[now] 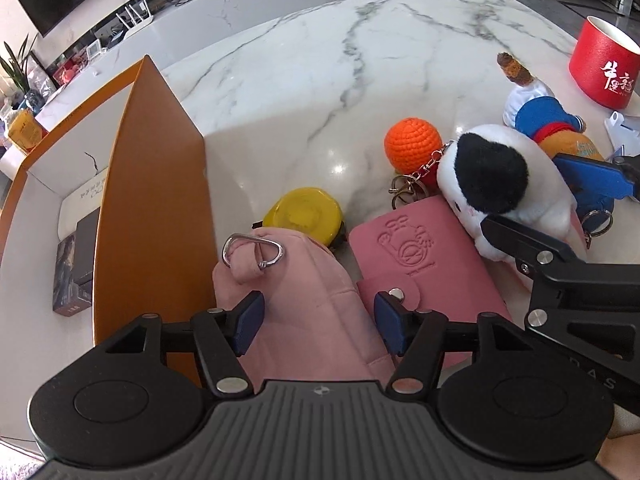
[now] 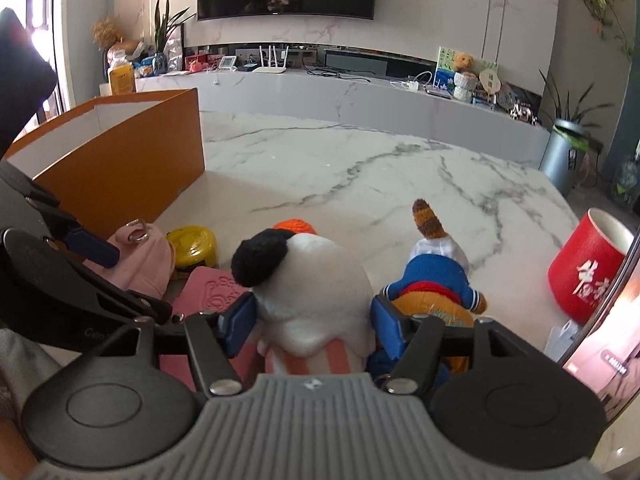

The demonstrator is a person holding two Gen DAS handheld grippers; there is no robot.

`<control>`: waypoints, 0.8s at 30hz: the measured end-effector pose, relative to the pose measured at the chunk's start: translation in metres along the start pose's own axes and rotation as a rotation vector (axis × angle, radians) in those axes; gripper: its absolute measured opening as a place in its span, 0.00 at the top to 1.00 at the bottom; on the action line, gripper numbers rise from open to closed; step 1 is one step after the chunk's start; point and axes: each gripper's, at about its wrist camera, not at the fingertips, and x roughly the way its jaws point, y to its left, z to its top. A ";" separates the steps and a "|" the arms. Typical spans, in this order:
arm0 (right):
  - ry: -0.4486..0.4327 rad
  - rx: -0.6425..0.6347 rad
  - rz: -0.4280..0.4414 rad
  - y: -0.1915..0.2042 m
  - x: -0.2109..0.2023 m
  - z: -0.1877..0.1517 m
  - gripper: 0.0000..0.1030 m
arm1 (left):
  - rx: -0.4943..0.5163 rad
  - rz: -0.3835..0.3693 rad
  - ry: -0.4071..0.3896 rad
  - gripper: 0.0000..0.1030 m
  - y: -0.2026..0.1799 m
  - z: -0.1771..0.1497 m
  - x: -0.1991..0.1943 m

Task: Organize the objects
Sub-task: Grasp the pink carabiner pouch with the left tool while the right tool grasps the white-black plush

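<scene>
While left gripper (image 1: 316, 322) straddles soft pink pouch (image 1: 298, 300), right gripper (image 2: 314, 326) flanks fluffy plush (image 2: 310, 284); fingers apart.

Counts: 2 plush toys – white one (image 1: 504, 196), blue-shirt one (image 1: 552, 124). 1 pink pouch (image 1: 296, 292), 1 pink wallet (image 1: 420, 260), 1 yellow tape measure (image 1: 304, 212), 1 orange ball (image 1: 412, 142), 1 orange box (image 1: 152, 200), 1 red cup (image 1: 600, 68).
</scene>
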 end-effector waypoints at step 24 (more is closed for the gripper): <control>-0.091 0.010 0.016 0.009 -0.031 0.006 0.46 | -0.039 -0.119 -0.141 0.70 0.020 -0.006 -0.045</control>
